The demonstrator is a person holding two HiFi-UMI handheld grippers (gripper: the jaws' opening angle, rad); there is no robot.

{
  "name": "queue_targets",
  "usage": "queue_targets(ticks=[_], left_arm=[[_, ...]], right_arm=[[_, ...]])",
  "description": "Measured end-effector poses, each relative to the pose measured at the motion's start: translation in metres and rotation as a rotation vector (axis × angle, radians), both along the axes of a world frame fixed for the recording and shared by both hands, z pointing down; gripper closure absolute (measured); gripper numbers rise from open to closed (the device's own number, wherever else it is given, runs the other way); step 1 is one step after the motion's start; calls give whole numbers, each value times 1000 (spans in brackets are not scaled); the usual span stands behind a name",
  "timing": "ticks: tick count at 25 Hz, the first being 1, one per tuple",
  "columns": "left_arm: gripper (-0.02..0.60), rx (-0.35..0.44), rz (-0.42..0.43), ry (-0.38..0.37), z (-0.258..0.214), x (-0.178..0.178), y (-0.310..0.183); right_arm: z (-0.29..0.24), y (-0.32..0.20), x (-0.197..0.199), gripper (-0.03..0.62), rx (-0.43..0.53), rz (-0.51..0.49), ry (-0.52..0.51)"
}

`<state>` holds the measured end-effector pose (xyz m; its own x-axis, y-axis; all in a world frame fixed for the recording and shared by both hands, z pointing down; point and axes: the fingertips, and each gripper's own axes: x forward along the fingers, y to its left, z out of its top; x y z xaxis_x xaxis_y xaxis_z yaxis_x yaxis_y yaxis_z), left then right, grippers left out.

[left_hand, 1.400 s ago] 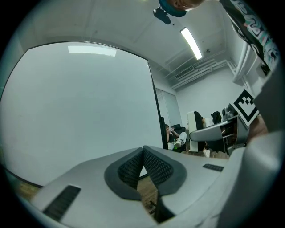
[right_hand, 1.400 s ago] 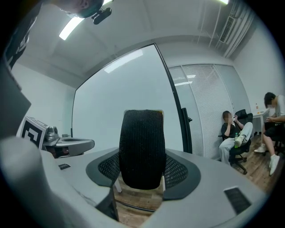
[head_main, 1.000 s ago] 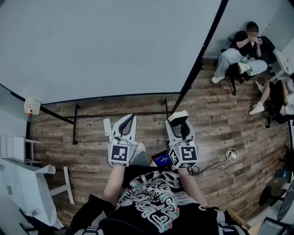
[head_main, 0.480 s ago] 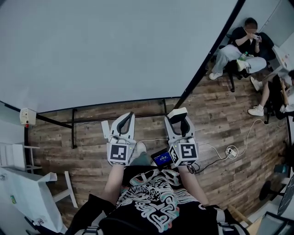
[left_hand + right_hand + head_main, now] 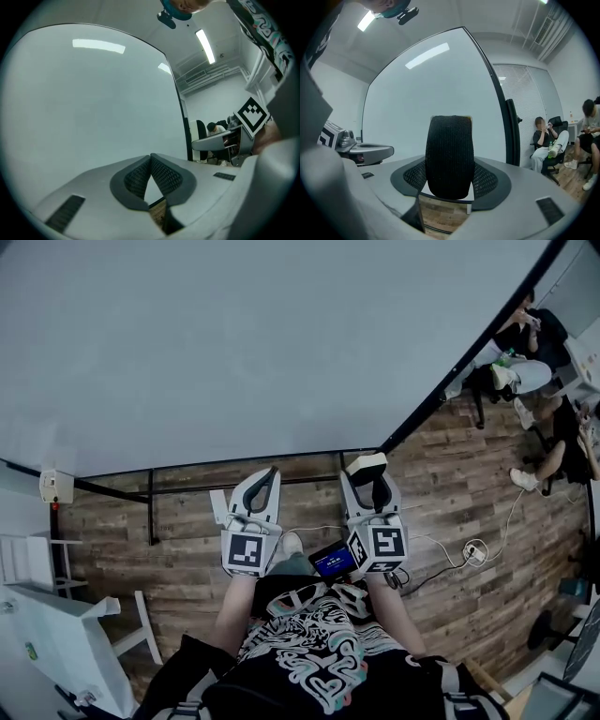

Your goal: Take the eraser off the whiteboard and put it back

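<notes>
In front of the whiteboard [image 5: 234,343], the right gripper [image 5: 367,474] grips the black eraser [image 5: 450,157] upright between its jaws; the left gripper [image 5: 265,480] is closed, tips touching, empty.

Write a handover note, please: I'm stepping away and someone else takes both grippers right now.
The left gripper is shut and empty.
The right gripper is shut on the eraser, which is upright with its black felt toward that gripper's camera.
The whiteboard is straight ahead of both grippers. I cannot tell whether the eraser touches it.
Done: the eraser is off the whiteboard and in hand.
Left to do: put the eraser back on the whiteboard and let go.
</notes>
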<state>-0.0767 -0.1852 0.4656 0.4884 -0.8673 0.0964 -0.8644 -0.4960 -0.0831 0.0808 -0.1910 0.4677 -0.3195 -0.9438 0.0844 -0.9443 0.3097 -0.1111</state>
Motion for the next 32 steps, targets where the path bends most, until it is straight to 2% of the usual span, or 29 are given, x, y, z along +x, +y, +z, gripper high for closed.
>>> queue_targets(ticks=[6, 16, 25, 32], left_arm=[[552, -8, 37, -37, 5, 2, -19], [552, -20, 61, -37, 13, -2, -43], [552, -42, 87, 1, 17, -1, -56], [552, -29, 108, 25, 17, 4, -66]], right_arm=[[1, -21, -1, 342, -1, 23, 17], [9, -54, -12, 342, -10, 39, 40], [15, -70, -17, 342, -27, 47, 60], [17, -81, -20, 342, -36, 52, 76]])
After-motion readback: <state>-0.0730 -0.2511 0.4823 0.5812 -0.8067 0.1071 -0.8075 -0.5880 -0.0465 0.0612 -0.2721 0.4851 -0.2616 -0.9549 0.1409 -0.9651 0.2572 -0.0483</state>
